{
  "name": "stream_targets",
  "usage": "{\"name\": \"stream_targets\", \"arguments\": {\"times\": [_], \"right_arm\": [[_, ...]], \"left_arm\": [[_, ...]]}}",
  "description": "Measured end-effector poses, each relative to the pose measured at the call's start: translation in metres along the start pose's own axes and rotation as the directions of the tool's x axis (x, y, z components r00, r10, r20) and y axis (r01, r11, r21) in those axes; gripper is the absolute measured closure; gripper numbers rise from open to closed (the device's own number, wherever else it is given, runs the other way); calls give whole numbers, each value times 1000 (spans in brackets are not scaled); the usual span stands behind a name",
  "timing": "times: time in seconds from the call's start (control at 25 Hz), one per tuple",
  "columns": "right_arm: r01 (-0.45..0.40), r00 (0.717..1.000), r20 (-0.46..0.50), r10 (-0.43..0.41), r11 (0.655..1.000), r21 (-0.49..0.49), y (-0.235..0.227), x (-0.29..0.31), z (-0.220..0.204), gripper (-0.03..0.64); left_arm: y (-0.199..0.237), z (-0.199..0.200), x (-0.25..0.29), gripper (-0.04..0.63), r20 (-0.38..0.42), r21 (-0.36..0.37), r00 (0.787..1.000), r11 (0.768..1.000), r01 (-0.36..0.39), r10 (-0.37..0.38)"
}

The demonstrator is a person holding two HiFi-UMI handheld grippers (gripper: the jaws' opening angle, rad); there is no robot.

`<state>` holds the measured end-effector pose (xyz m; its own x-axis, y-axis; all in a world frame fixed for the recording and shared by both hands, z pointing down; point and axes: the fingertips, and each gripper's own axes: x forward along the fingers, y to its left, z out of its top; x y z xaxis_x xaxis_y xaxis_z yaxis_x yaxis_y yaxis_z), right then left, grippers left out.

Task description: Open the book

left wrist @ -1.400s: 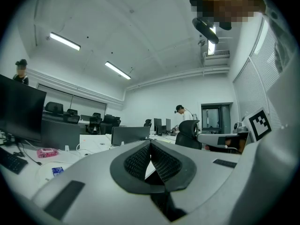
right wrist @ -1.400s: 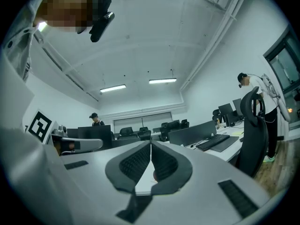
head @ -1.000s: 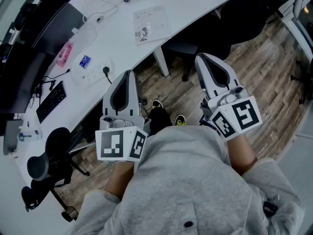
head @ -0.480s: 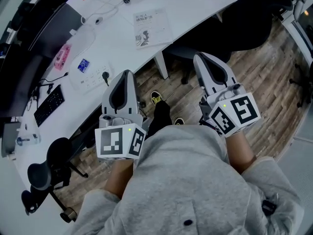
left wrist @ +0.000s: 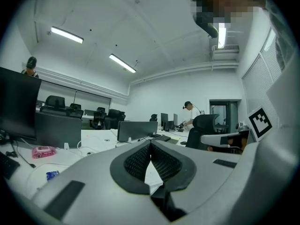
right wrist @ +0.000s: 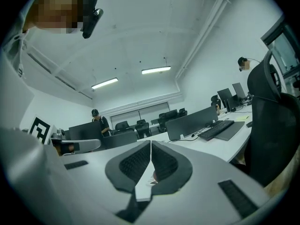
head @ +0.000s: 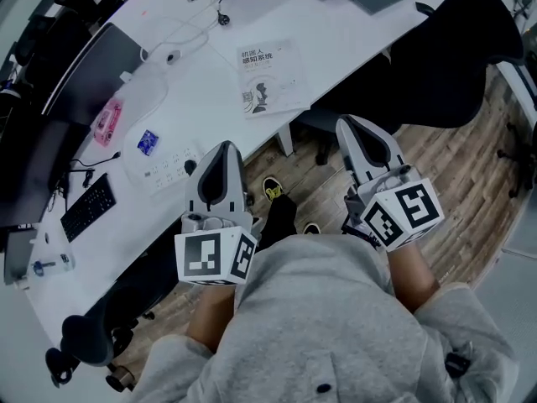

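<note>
book (head: 270,78): closed, cover up, flat on the white desk (head: 201,65), upper centre of the head view
left gripper (head: 224,148): centre-left, jaws clenched tip to tip, nothing between them; tip at the desk edge, apart from the book
right gripper (head: 349,124): right of centre, over the wood floor (head: 457,162), jaws pressed together, empty
power strip (head: 168,168): on the desk, just left of the left gripper
black chair (head: 466,53): upper right
</note>
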<state>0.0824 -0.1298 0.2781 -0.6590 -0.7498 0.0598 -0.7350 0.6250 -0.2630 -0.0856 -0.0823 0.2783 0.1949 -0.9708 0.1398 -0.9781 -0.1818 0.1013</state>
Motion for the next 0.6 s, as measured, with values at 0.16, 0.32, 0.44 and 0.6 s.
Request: {"name": "stream_targets", "arguments": {"times": [0.16, 0.32, 0.44, 0.6], "right_arm": [[12, 999, -31, -11, 1000, 14, -11, 28, -3, 589], [19, 999, -38, -17, 999, 38, -21, 55, -1, 589], [40, 998, -58, -38, 999, 32, -29, 68, -2, 589], [67, 995, -80, -66, 998, 19, -35, 84, -3, 589]], "left_arm": [[18, 0, 25, 586, -19, -16, 1000, 1000, -3, 3], [34, 1, 49, 586, -35, -22, 999, 1000, 2, -3], [42, 1, 67, 586, -39, -34, 999, 999, 21, -22], [51, 3, 87, 586, -44, -54, 998, 997, 48, -51]]}}
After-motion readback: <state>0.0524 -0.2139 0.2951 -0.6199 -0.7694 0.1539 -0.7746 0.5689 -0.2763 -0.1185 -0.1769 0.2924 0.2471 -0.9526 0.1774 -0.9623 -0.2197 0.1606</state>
